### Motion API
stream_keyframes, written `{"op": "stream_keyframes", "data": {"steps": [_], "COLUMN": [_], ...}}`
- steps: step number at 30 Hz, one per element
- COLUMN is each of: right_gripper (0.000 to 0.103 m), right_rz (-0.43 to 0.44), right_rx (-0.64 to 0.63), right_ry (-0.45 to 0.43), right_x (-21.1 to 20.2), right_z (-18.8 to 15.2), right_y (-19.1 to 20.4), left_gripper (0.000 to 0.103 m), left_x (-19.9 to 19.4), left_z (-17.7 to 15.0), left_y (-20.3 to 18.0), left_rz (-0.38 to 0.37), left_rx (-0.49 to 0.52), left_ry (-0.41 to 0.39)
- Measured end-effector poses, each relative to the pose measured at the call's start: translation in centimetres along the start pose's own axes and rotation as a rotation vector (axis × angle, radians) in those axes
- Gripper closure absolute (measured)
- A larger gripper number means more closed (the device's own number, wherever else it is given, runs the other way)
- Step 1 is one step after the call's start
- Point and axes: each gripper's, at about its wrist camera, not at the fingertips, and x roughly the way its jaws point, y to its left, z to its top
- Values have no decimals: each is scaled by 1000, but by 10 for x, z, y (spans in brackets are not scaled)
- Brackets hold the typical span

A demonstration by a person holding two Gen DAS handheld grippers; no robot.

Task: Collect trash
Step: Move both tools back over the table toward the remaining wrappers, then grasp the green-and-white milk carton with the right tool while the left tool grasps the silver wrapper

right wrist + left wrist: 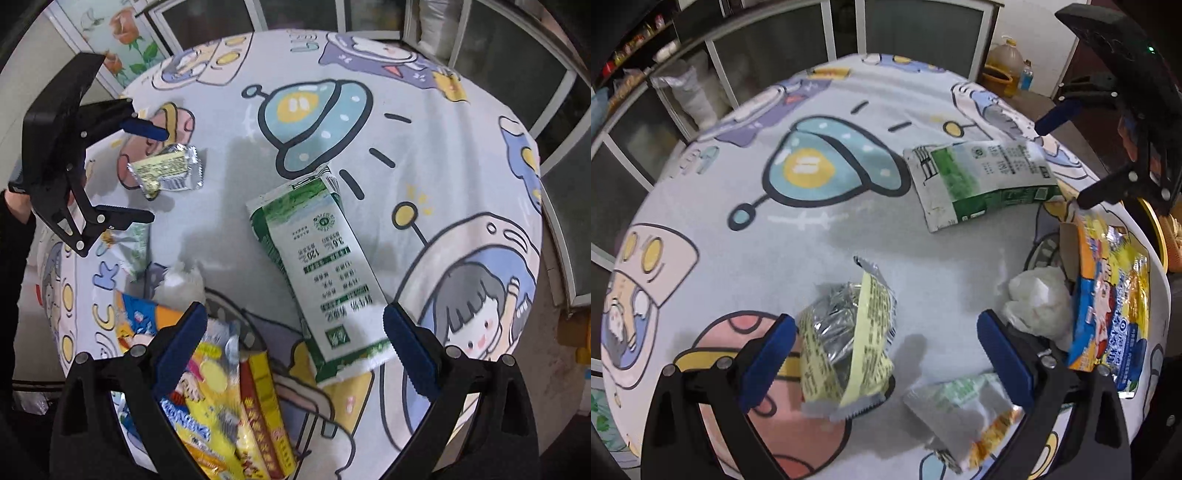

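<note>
- The left gripper point(886, 354) hangs low over the worktop point(923, 258), and its jaws are spread wide and hold nothing.
- The yellow wrapper point(846, 343) lies crumpled on the worktop, right by the left blue pad, and it looks like the next thing to pick up.
- To do it well, I think the left gripper should slide a little to its left so the yellow wrapper sits in the middle of the gap, then go down and squeeze slowly.
- The yellow wrapper is thin and puffy, so I think a grab at the thick crumpled middle would hold better than a grab at the flat edge.
- A green and white packet point(960, 410) lies flat just beside the yellow wrapper, closer to the camera, and it should not get pushed off the edge.
- A white tissue point(1038, 299) sits on the far side of that packet, away from the yellow wrapper, next to a bright snack bag point(1108, 314).
- The milk carton point(325, 280) lies flat, well apart from the yellow wrapper, further across the worktop.
- The right gripper point(295, 347) hovers above the near end of the milk carton, tilted down at it, and its jaws are spread wide and empty too.
- Both grippers point down at the worktop from above.
- I cannot see a bin for the trash.
</note>
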Motion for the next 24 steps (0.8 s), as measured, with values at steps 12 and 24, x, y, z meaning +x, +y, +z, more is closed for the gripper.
{"op": "stream_keyframes", "data": {"steps": [12,24], "right_gripper": [11,44], "right_rz": [-73,-79], "right_rx": [-39,36], "right_ry": [148,108], "right_x": [53,59], "right_z": [18,21], "right_y": [-15,-29], "left_gripper": [8,92], "left_x": [47,38], "left_z": [16,14], "left_y": [9,41], "left_rz": [-66,-47], "left_rx": [-10,-100], "left_ry": [92,11]}}
